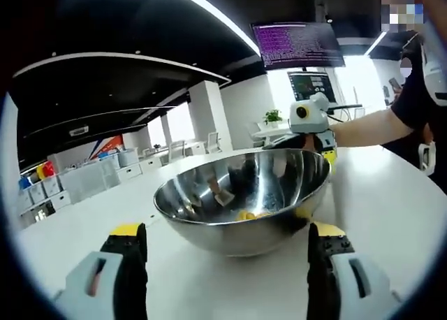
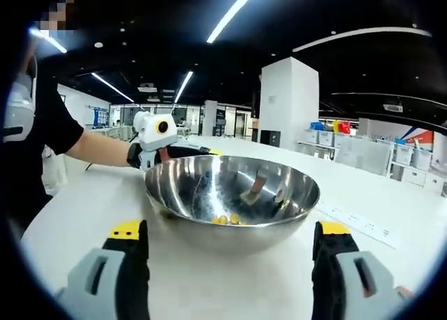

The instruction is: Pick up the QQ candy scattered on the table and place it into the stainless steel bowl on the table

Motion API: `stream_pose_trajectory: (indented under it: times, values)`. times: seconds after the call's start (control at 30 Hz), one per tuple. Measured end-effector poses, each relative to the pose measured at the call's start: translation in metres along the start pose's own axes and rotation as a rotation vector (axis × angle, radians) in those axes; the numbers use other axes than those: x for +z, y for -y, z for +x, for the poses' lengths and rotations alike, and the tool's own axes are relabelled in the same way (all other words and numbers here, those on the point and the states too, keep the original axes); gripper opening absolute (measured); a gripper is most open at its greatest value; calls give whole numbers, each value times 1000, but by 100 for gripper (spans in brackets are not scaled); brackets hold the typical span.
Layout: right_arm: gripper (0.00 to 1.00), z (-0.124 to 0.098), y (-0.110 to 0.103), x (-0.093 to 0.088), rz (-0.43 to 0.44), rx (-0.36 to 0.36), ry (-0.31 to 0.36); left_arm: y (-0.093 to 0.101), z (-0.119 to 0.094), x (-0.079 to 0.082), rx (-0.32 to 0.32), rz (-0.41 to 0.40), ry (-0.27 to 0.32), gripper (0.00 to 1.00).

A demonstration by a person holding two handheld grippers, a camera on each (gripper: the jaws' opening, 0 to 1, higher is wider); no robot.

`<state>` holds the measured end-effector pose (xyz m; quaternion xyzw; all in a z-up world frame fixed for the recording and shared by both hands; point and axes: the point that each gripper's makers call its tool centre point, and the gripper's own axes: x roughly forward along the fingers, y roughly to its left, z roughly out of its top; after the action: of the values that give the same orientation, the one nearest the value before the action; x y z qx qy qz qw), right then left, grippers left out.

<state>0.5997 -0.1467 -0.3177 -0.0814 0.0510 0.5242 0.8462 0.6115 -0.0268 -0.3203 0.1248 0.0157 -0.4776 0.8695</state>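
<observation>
A stainless steel bowl (image 1: pixel 244 194) (image 2: pixel 234 194) stands on the white table (image 1: pixel 391 194) (image 2: pixel 84 208), just beyond both pairs of jaws. A few yellow QQ candies (image 1: pixel 250 214) (image 2: pixel 227 219) lie at its bottom. My left gripper (image 1: pixel 227 264) is open, its yellow-tipped jaws spread wide in front of the bowl with nothing between them. My right gripper (image 2: pixel 230 264) is open likewise on the opposite side. Each gripper faces the other across the bowl: the right gripper (image 1: pixel 311 121) stands behind the far rim in the left gripper view, the left gripper (image 2: pixel 157 135) in the right gripper view.
A person's arm (image 1: pixel 370 128) (image 2: pixel 91 149) reaches to the bowl. A white power strip (image 2: pixel 356 222) lies on the table right of the bowl. Monitors (image 1: pixel 297 44), storage bins (image 1: pixel 84 180) and a white pillar (image 2: pixel 290 100) stand farther off.
</observation>
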Motion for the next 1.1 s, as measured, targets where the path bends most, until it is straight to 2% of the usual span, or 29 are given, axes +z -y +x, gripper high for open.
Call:
stream_pose_trajectory:
  times: [0.13,0.3,0.5,0.73,0.83,1.0,1.03,1.1]
  values:
    - [95,-15,1,-3,-6,-31,-6,2,-19,-1,25,12,-3,95]
    - [94,-46,-4,1,6,-74,20,9,-49,4,60,6,-2,92]
    - [87,-78,-22,22,15,-117,101,44,-81,22,69,38,19,91]
    - [87,-100,-77,55,-9,-107,203,88,-107,50,68,71,65,94]
    - [87,-105,-97,69,-19,-88,248,103,-115,56,67,69,60,94]
    - [88,-108,-129,78,-55,-81,269,130,-129,69,81,80,89,93]
    - [88,-110,-129,78,-57,-78,276,137,-130,70,80,94,89,93]
    - [89,-108,-141,74,-94,-80,245,153,-133,69,71,122,75,93]
